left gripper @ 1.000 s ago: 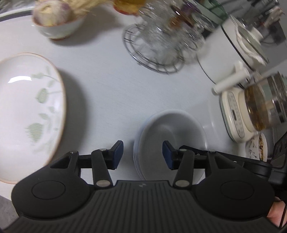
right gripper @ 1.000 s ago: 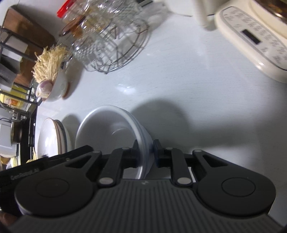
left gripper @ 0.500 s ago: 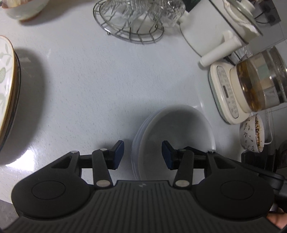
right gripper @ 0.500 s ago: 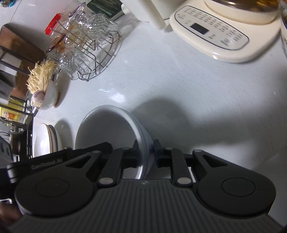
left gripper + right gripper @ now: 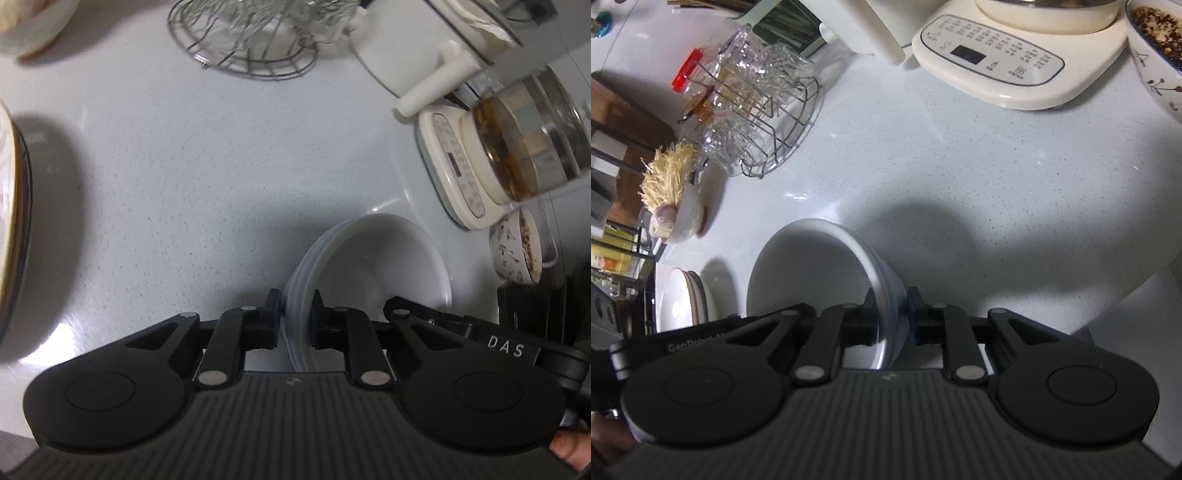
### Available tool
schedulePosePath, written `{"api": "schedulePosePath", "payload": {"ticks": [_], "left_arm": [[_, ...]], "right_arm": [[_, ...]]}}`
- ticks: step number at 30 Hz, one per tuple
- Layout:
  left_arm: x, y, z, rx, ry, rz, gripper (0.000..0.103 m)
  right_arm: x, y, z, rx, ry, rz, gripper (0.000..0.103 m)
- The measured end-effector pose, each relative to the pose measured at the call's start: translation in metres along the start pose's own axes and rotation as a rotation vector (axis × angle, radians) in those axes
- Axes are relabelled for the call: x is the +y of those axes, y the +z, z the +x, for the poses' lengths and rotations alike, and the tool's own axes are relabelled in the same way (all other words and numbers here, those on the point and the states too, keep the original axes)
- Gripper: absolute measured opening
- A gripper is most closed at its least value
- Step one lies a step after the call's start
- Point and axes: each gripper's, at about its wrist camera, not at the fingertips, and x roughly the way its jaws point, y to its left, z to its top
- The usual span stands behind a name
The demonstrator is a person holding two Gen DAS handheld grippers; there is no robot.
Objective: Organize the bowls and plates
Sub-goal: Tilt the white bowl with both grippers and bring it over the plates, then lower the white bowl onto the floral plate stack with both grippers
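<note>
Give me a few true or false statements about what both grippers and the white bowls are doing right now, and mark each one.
1. The left gripper is closed on the rim of the stacked white bowls. True.
2. The right gripper hangs open, away from the bowls. False: it is clamped on the rim of the same stack, opposite the left one.
3. The patterned bowl beside the kettle base is empty. False: it holds dark speckled contents.
4. A wire rack holding glassware stands on the counter. True.
5. The plates are stacked inside the white bowls. False: they sit apart, to the bowls' left.
</note>
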Motion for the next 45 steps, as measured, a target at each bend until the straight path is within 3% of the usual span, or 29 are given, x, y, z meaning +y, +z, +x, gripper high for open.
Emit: {"api": "schedulePosePath", "payload": {"ticks": [7, 27, 45], "left_arm": [[0.003, 0.007, -0.031, 0.002, -0.029, 0.031, 0.018], [0.002, 0.023, -0.154, -0.123, -0.062, 0.09, 0.019], [0.095, 0.025, -0.219, -0.236, -0.056, 0.042, 0.019]], "right_arm": [[0.021, -0.007, -0.021, -0.057, 0.005, 0.003, 0.019], [0.106, -0.009, -0.086, -0.215, 0.063, -0.09, 0.019], [0.208, -0.03, -0.065, -0.237, 0.109, -0.206, 0.02]]}}
